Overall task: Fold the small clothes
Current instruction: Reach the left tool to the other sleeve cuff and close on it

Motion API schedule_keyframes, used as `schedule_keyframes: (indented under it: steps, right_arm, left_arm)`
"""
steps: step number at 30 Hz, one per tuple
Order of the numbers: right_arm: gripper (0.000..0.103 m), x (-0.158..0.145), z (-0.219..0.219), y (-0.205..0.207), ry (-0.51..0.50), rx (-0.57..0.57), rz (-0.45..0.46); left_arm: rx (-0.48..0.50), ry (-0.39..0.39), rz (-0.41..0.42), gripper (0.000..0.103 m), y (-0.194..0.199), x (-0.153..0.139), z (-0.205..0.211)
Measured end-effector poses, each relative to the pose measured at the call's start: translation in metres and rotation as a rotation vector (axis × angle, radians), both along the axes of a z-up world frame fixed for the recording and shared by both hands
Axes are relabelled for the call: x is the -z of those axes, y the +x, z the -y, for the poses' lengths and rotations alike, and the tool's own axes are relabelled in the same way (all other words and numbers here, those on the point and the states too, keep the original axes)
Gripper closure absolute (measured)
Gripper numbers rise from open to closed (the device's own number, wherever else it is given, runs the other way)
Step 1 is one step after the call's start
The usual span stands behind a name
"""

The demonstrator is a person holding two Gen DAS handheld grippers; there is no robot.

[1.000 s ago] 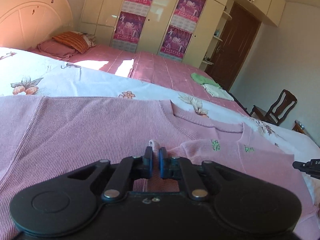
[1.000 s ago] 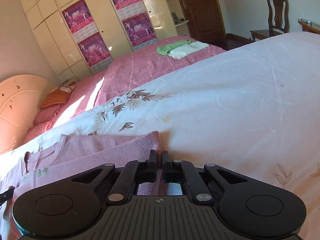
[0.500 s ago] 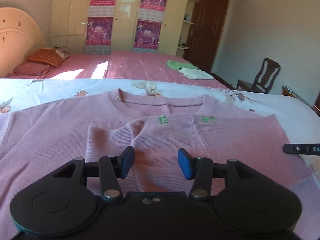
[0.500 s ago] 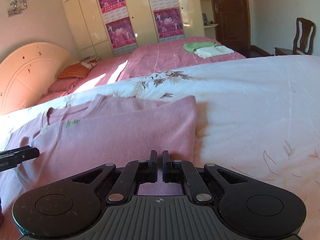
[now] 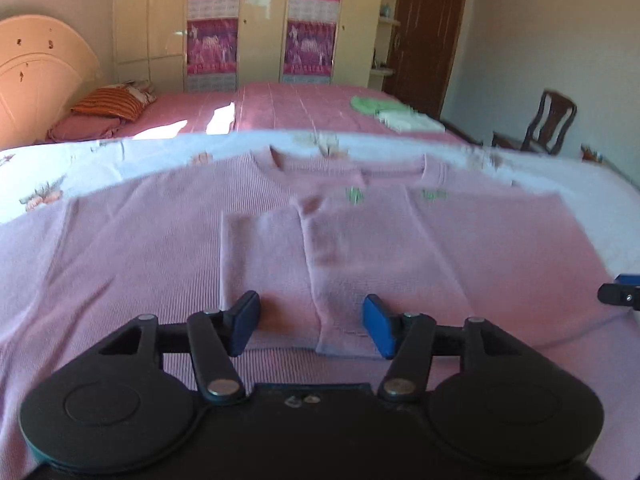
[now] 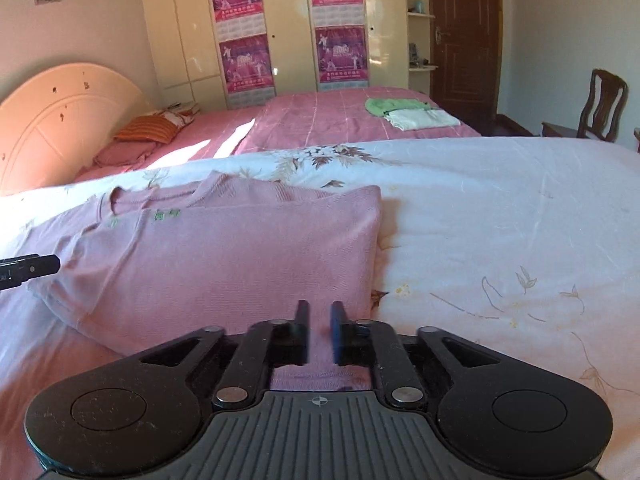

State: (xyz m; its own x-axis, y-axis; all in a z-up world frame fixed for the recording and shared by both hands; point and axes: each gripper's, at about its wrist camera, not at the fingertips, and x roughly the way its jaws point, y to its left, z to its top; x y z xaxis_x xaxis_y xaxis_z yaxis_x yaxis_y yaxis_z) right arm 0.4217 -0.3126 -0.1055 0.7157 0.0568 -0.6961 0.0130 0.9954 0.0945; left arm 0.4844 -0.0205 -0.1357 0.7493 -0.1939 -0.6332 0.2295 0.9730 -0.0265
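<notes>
Bedroom, two beds side by side; work surface is the near bed (image 6: pixel 500 208) with a white floral cover.

Left gripper (image 5: pixel 310 328): jaws released and standing wide, having just been opening. Blue pads apart, nothing pinched. Between them lies the hem of the folded-over sleeve panel of the pink sweater (image 5: pixel 400 248), flat on the bed, pads not pressing it.

Right gripper (image 6: pixel 319 334): jaws released as well, having just been opening; a narrow gap shows between the pads, somewhat blurred. Pink knit shows through the gap beneath them, but the pads do not close on it.

Sweater (image 6: pixel 224 264): spread front-up on the near bed, collar away from the cameras, small green marks below the neckline. One side is folded inward across the chest, giving a straight edge along the sweater's right side next to bare bed cover. Left part still lies spread out flat.

Each gripper's tip shows at the edge of the other's view, low over the sweater.

Farther out: second bed (image 6: pixel 340 120) with pink checked cover, an orange striped pillow (image 6: pixel 150 128) at its head, green and white folded clothes (image 6: pixel 408 114) near its foot. Behind: cream wardrobe (image 6: pixel 188 40) with purple posters, dark door (image 6: pixel 464 32), wooden chair (image 6: pixel 604 108) at right.
</notes>
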Motion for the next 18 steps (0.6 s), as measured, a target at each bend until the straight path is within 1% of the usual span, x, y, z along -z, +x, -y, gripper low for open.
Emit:
schedule_keyframes:
  steps: [1, 2, 3, 4, 5, 6, 7, 8, 9, 10, 11, 12, 13, 15, 18]
  right_arm:
    - [0.027, 0.008, -0.002, 0.001, 0.003, -0.003, -0.026]
    - [0.027, 0.009, -0.004, -0.003, 0.004, 0.010, -0.003]
    - [0.036, 0.005, -0.002, -0.006, 0.020, 0.021, 0.008]
    - [0.049, -0.001, -0.001, -0.010, 0.045, 0.034, 0.034]
    - [0.049, -0.005, -0.001, -0.014, 0.055, 0.048, 0.063]
    - [0.049, -0.005, -0.001, -0.016, 0.054, 0.060, 0.079]
    - [0.049, 0.001, -0.002, -0.012, 0.049, 0.064, 0.043]
    - [0.049, 0.010, -0.002, -0.006, 0.044, 0.059, -0.028]
    - [0.049, 0.009, -0.005, -0.008, 0.027, 0.054, -0.016]
    - [0.049, 0.005, -0.007, -0.007, 0.023, 0.061, -0.030]
    - [0.049, -0.001, -0.007, -0.007, 0.030, 0.070, -0.014]
    - [0.049, -0.011, -0.008, -0.014, 0.029, 0.086, 0.041]
    - [0.049, -0.017, -0.009, -0.018, 0.020, 0.093, 0.076]
    - [0.049, -0.024, -0.011, -0.026, 0.038, 0.102, 0.093]
    - [0.049, -0.025, -0.017, -0.032, 0.086, 0.090, 0.080]
  left_arm:
    - [0.015, 0.037, 0.009, 0.043, -0.001, 0.000, 0.004]
    - [0.009, 0.039, 0.000, 0.043, -0.001, -0.004, 0.005]
    - [-0.005, 0.024, -0.016, 0.043, -0.001, -0.010, 0.004]
    - [-0.013, -0.012, -0.006, 0.041, -0.006, -0.016, -0.001]
    - [-0.016, -0.029, 0.013, 0.038, -0.013, -0.018, -0.006]
    - [-0.024, -0.010, 0.005, 0.029, -0.017, -0.016, -0.008]
    - [-0.031, 0.017, -0.027, 0.029, -0.018, -0.010, -0.009]
    - [-0.041, 0.025, -0.049, 0.029, -0.022, -0.006, -0.013]
    - [-0.049, -0.005, -0.036, 0.031, -0.031, -0.008, -0.020]
    - [-0.066, -0.026, -0.030, 0.035, -0.039, -0.011, -0.029]
    - [-0.086, -0.038, -0.026, 0.034, -0.047, -0.013, -0.037]
    - [-0.113, -0.051, -0.022, 0.034, -0.055, -0.016, -0.048]
    - [-0.153, -0.068, -0.016, 0.034, -0.065, -0.018, -0.062]
    - [-0.245, -0.117, -0.012, 0.035, -0.084, -0.021, -0.098]
    - [-0.408, -0.183, 0.002, 0.041, -0.115, -0.024, -0.157]
